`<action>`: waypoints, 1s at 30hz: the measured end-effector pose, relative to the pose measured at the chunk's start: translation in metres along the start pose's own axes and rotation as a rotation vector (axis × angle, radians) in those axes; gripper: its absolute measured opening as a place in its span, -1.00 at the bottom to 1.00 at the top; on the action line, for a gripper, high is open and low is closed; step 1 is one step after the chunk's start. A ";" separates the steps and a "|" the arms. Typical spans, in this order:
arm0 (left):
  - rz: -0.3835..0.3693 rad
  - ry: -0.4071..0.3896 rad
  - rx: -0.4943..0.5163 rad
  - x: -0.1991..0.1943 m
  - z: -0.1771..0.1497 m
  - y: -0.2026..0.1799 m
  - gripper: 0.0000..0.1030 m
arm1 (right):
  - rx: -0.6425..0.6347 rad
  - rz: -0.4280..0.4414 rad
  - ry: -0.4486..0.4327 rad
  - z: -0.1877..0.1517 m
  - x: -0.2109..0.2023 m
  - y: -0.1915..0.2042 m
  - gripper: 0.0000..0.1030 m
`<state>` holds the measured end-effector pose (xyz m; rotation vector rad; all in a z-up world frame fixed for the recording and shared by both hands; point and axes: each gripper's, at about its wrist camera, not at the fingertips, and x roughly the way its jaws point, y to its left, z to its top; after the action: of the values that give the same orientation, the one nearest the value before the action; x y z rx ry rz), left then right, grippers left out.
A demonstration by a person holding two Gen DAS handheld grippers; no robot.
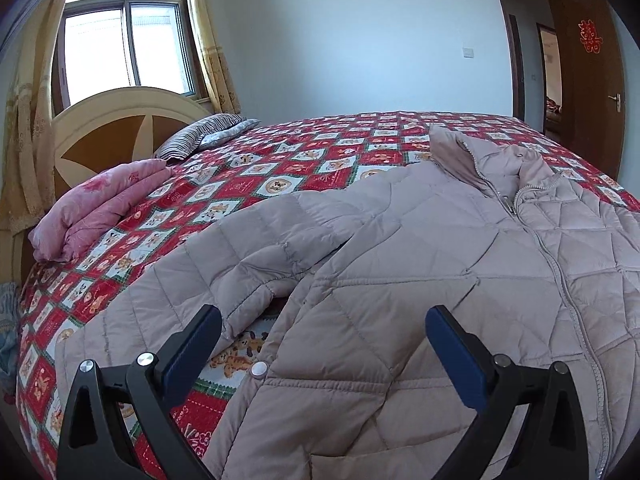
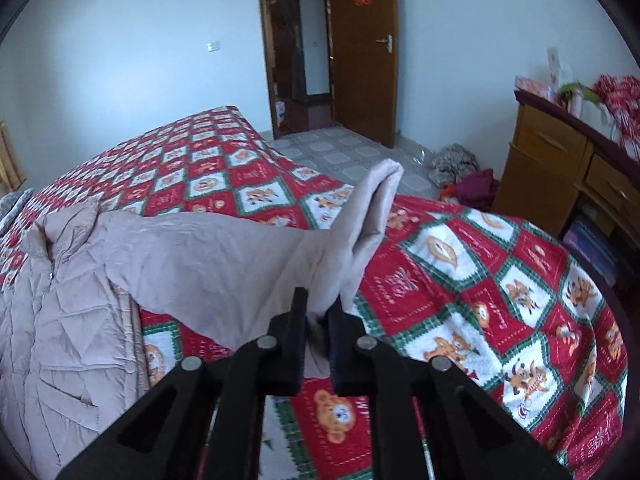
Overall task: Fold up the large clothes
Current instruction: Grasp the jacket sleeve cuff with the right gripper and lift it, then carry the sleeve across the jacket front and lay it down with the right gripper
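A pale pink quilted jacket [image 1: 420,264] lies front up and zipped on a bed with a red, white and green patterned cover [image 1: 248,184]. Its left sleeve [image 1: 208,264] lies spread to the left. My left gripper [image 1: 322,320] is open and empty, above the jacket's lower left side. In the right wrist view, my right gripper [image 2: 318,308] is shut on the jacket's other sleeve [image 2: 352,224] and holds it lifted off the bedcover [image 2: 480,280], its cuff end standing up. The jacket body [image 2: 68,304] lies to the left.
A folded pink quilt [image 1: 96,208] and a striped pillow [image 1: 200,136] lie near the headboard [image 1: 108,128] under the window. An open wooden door [image 2: 364,48] is at the far wall. A wooden dresser [image 2: 560,168] and a clothes pile [image 2: 464,180] on the floor are right of the bed.
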<state>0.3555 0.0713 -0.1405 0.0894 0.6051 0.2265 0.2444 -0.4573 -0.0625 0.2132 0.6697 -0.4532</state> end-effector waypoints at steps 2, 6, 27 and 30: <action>0.007 0.002 -0.001 0.001 0.001 0.004 0.98 | -0.061 0.031 -0.021 0.002 -0.003 0.027 -0.81; 0.022 0.001 -0.006 0.002 0.007 0.014 0.98 | -0.187 0.105 -0.041 -0.002 -0.009 0.086 -0.82; -0.010 0.020 -0.024 0.006 0.006 0.032 0.98 | -0.429 0.119 -0.065 -0.046 0.007 0.206 0.84; -0.022 0.020 -0.027 0.008 0.009 0.026 0.98 | -0.398 0.048 -0.039 -0.037 0.023 0.185 0.70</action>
<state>0.3622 0.0979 -0.1336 0.0540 0.6227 0.2144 0.3267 -0.2897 -0.0973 -0.1550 0.7007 -0.2702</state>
